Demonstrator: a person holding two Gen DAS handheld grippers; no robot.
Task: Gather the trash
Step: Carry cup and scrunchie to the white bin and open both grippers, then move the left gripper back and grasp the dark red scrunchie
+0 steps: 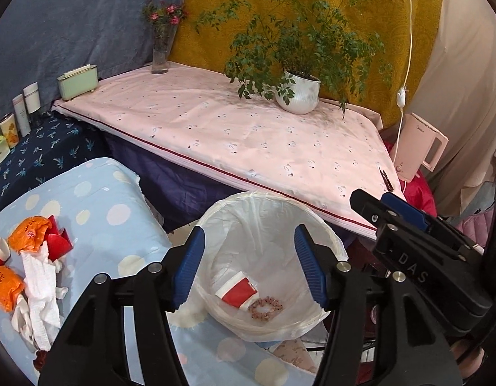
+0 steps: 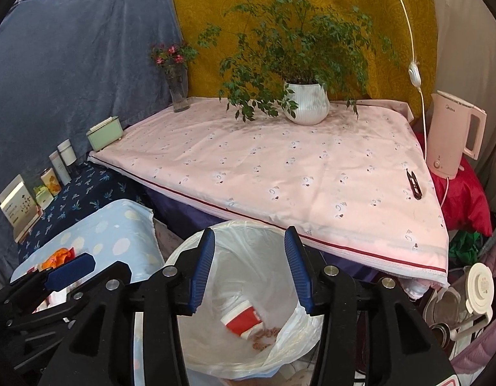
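Both grippers hang over the lined trash bin [image 1: 264, 257], the left gripper [image 1: 248, 270] and right gripper [image 2: 249, 271] with fingers parted and nothing between them. A red-and-white wrapper [image 1: 236, 292] and a beaded ring [image 1: 266, 308] already lie in the bag. More trash waits on the dotted blue worktop [image 1: 96, 202] to the left: orange wrappers [image 1: 29, 233], red scraps [image 1: 56, 241] and crumpled white tissue [image 1: 39, 289]. The next pick probably goes best by swinging left, lowering squarely over one piece and pinching it at its thickest fold, so loose tissue does not trail
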